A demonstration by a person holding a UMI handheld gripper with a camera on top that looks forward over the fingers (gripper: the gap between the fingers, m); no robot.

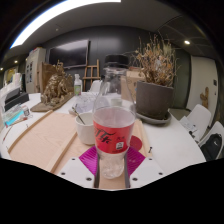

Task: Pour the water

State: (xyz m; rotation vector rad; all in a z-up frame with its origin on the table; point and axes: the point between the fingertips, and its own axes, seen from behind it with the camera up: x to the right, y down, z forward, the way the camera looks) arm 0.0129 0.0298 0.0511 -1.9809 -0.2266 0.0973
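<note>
Gripping a clear plastic bottle (113, 128) with a red label, the gripper (112, 160) has both fingers clamped on its lower body; magenta pads (90, 160) show at either side, pressed against it. Bottle is upright, cap on, held over a white table (175, 140). Just beyond it, slightly left, sits a white cup (86, 125). Wooden board (45, 140) lies on the left of the table. Further back: a potted dried plant (155, 85) in a dark pot.
</note>
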